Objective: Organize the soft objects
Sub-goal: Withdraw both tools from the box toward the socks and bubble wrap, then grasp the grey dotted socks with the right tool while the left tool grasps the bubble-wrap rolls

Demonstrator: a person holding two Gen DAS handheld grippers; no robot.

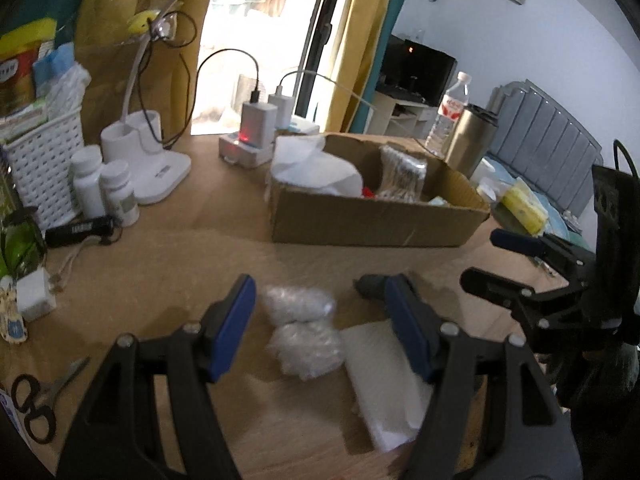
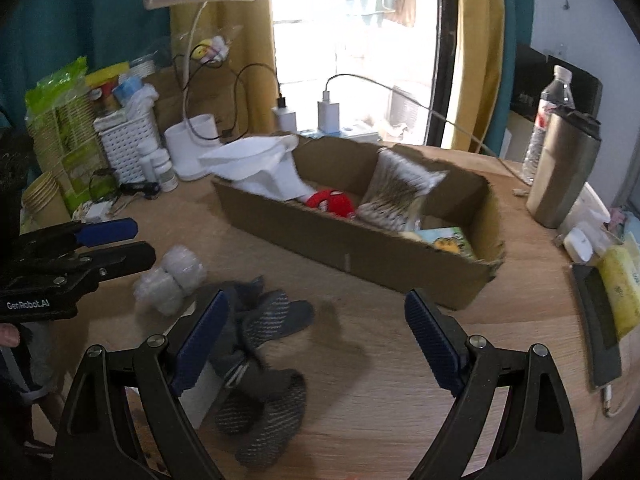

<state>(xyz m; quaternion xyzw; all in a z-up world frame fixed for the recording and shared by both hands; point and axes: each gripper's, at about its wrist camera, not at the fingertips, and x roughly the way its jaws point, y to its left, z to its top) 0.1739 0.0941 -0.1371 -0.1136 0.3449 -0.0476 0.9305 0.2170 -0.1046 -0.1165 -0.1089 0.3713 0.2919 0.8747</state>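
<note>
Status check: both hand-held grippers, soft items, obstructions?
Left hand-held gripper open over clear bags. Right hand-held gripper open, empty, above grey socks. Cardboard box unobstructed.

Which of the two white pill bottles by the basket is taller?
The left white bottle, nearest the woven basket, is taller; the right white bottle beside it is shorter.

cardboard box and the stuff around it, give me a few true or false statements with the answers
1. The box holds a red plush. True.
2. The grey socks are inside the box. False: they lie on the table in front of it.
3. Both the left claw and the right claw are open and empty. True.
4. The clear bags are gripped by the left claw. False: they lie on the table between its open fingers.
5. A steel tumbler stands outside the box. True.
</note>
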